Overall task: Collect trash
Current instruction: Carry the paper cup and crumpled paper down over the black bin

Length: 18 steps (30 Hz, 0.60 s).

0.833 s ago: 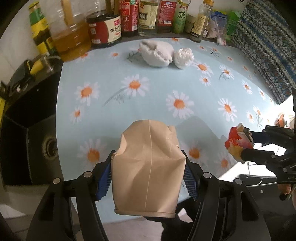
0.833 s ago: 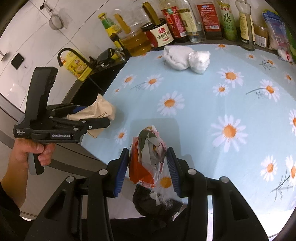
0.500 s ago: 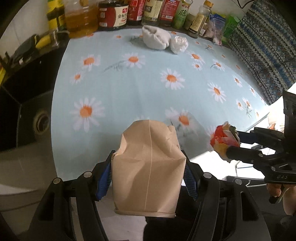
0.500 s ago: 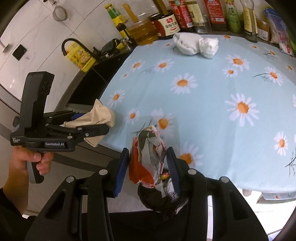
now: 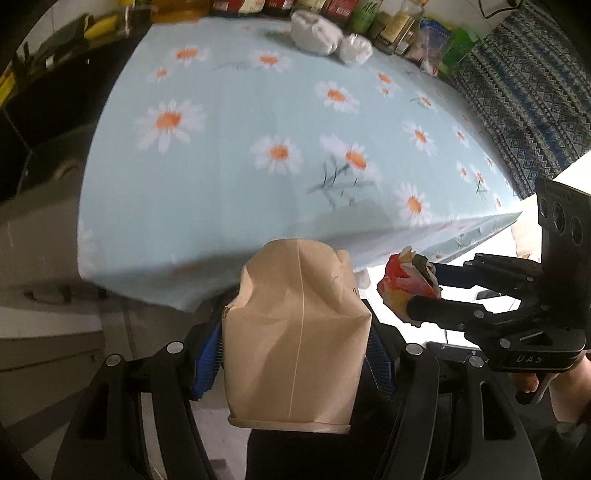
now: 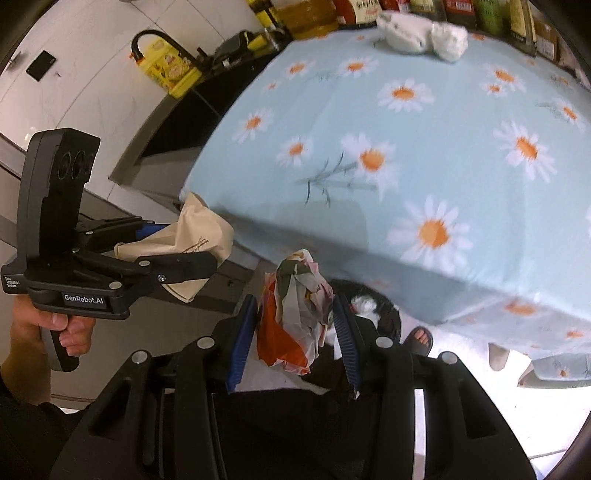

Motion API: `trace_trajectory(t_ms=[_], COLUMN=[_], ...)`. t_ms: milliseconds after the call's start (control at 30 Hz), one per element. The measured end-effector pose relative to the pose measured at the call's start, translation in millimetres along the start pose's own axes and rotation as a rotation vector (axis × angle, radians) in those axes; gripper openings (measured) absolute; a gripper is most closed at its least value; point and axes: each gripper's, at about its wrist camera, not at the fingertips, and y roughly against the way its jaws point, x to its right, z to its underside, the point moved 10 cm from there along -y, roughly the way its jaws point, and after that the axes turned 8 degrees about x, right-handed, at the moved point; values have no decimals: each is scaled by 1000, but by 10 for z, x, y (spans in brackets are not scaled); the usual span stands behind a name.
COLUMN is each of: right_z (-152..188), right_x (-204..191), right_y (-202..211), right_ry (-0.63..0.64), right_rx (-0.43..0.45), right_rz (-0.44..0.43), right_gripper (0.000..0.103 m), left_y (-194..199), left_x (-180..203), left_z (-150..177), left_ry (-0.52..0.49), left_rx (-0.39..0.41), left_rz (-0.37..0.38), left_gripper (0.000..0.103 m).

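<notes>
My left gripper (image 5: 295,339) is shut on a crumpled brown paper bag (image 5: 295,332), held just off the near edge of the daisy tablecloth (image 5: 258,110). My right gripper (image 6: 295,325) is shut on a crumpled red, white and orange wrapper (image 6: 295,317). In the left wrist view that wrapper (image 5: 404,284) shows to the right of the bag. In the right wrist view the bag (image 6: 199,236) and left gripper (image 6: 192,251) sit at left. Below the wrapper a black bin (image 6: 373,306) holds white scraps. Two white wads (image 5: 332,40) lie at the table's far side.
Bottles and jars (image 5: 369,11) line the far edge of the table. A dark sink counter (image 5: 44,110) lies to the left, with a yellow bottle (image 6: 166,70) on it. A patterned cloth (image 5: 524,85) hangs at right. A person's sandalled foot (image 6: 419,339) stands by the bin.
Both grippers have drawn back from over the table to beyond its near edge, still holding the bag and the wrapper. The bin and floor have come into the right wrist view.
</notes>
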Motion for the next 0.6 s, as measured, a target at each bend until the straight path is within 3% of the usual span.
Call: trace_trajectory(t_ms=[433,600], right_z=[274,331], right_x=[63,91], right_y=[-260,-266], right_ry=[-22,-34], right_rx=[-79,-78], right_rz=[28,28], right_gripper=[44,44], left_y=[-430,-489], left_x=[-108,-84], left_z=[536,568], left_ry=[70,71], left_rx=[-137,-147], left_rz=[23,24], left_gripper=[64,65])
